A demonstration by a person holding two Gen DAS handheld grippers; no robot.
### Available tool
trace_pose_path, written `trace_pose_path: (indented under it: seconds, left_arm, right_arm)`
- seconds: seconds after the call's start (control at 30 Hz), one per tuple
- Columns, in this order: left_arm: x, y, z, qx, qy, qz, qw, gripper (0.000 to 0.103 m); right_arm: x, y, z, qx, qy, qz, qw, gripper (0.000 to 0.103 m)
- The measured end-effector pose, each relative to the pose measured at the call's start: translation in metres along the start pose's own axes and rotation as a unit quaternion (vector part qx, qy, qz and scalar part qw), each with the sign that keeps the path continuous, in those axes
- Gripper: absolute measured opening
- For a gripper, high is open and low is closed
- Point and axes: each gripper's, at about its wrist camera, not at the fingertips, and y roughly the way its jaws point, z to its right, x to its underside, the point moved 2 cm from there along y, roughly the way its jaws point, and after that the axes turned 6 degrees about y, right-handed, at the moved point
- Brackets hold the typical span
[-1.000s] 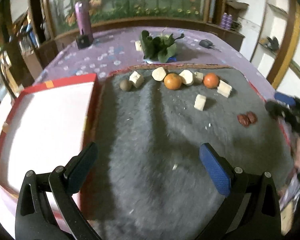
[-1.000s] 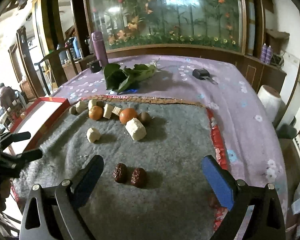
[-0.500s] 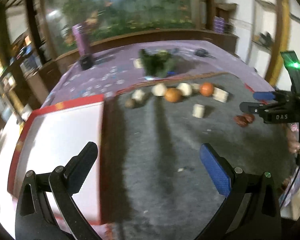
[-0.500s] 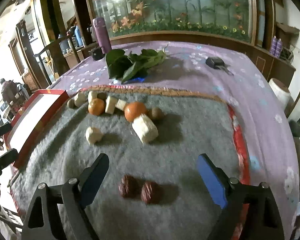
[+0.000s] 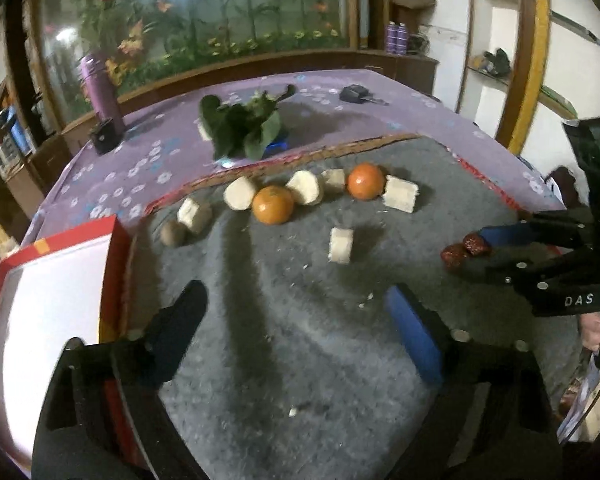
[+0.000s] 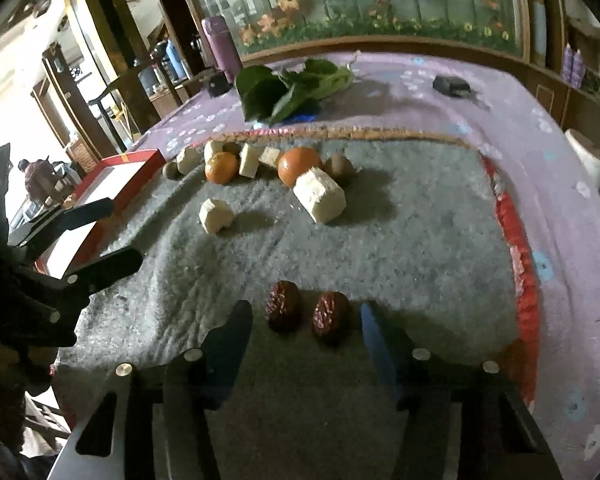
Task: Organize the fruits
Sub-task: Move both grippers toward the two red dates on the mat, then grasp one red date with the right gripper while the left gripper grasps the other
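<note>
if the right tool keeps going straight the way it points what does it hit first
Most likely the two red dates on the grey mat, lying just ahead between the open right tool fingers; depth is hard to judge.

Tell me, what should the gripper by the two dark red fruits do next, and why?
Probably ease the right gripper forward a little and shut. Its jaws are open, with both red dates lying side by side just ahead of the fingertips on the gray mat, neither one gripped yet.
</note>
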Motion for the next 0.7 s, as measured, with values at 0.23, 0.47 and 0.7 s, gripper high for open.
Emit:
trace_pose_path:
  seconds: [0.23,0.47,0.7]
  left_arm:
    - [-0.01,0.013,0.011,0.037,0.026,-0.012,0.9989,0.073]
    - [-0.01,0.005,0.041,0.065,0.07,-0.012,0.9954,0.073]
    - [-0.003,0.003,0.033,0.069,0.028,-0.039,0.9965,0.073]
  right_arm:
    - [-0.002,-0.005,0.009,-0.037,0.046,-0.008,0.998,0.051]
    - [-0.006,-0.012,0.025,-0.025,0.079,0.0,0.997,0.039]
    - [-0.007,0.002,0.002,0.066,0.01,-0.001,0.998,0.018]
